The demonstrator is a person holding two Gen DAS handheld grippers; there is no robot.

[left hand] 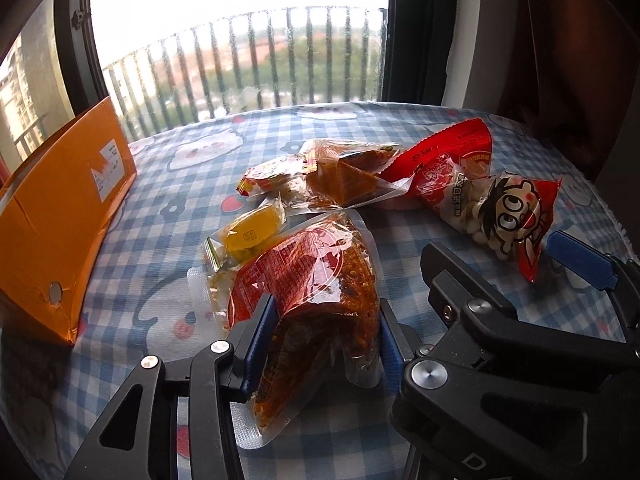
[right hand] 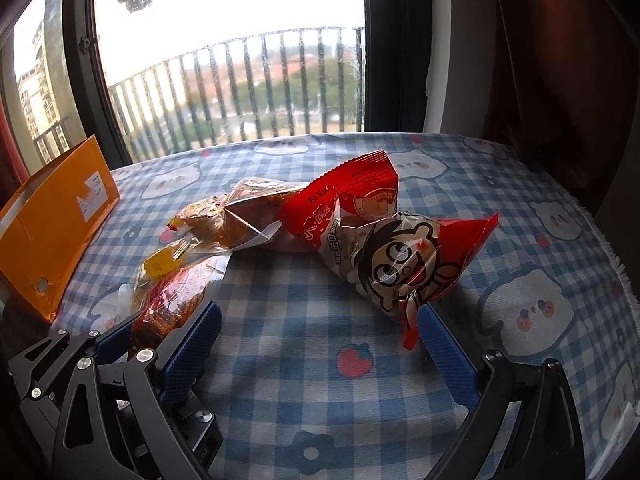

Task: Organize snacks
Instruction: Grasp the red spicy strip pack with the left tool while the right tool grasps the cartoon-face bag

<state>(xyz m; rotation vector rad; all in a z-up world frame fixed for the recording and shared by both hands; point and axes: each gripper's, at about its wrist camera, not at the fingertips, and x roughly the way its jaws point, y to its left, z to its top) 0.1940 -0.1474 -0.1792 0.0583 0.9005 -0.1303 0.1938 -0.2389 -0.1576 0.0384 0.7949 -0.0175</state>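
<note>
Between left gripper (left hand: pixel 320 340) pads: chili-snack pouch (left hand: pixel 316 280) is clamped, long axis forward | right gripper (right hand: pixel 320 344): held wide open, empty | orange box (left hand: pixel 60 216) is seen far left

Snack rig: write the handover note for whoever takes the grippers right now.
Left gripper: shut on the spicy red packet, low over the checked tablecloth.
Right gripper: open, holding nothing, one finger beside the cartoon-face bag.
Remaining pile at mid-table: yellow sweet packet, orange clear-wrapped packets, red bag.
Orange box stands on the left; its inside is not visible.
Done: one packet gripped. Left: probably every snack still to be sorted.
</note>
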